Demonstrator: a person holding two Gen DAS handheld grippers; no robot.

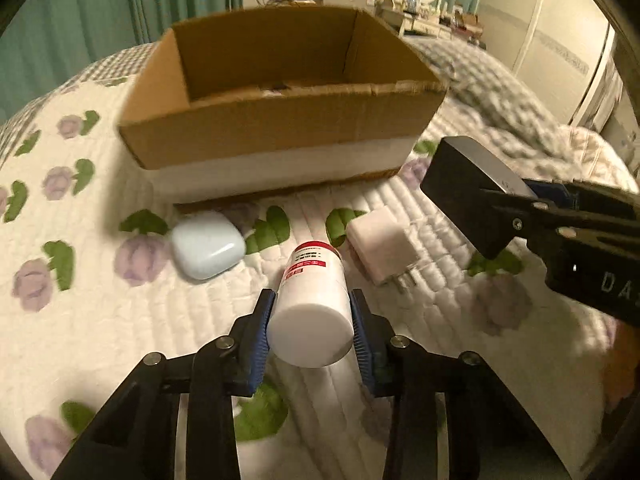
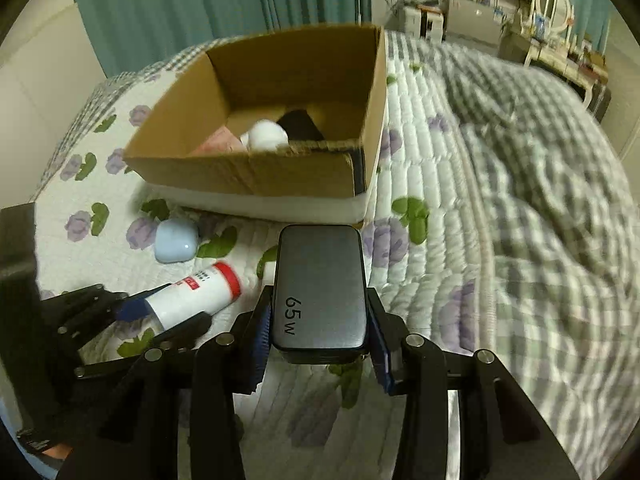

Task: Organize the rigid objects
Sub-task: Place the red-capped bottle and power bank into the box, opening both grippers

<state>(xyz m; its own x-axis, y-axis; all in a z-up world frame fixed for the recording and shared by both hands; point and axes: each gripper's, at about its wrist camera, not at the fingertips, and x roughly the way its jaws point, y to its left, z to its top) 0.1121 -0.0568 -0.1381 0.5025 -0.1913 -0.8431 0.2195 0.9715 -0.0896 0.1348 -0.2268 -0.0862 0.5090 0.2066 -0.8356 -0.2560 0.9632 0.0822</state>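
- Right wrist view: right gripper (image 2: 320, 320) fingers clamp a grey charger (image 2: 320, 284) printed "65 W", centre frame.
- Left gripper (image 1: 312, 320) fingers clamp a white bottle (image 1: 312, 304); its red label is unreadable.

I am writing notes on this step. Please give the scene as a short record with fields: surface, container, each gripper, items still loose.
surface: floral quilt
container: cardboard box, some items inside
left gripper: shut on white bottle
right gripper: shut on dark charger
loose: pale blue case, white plug adapter
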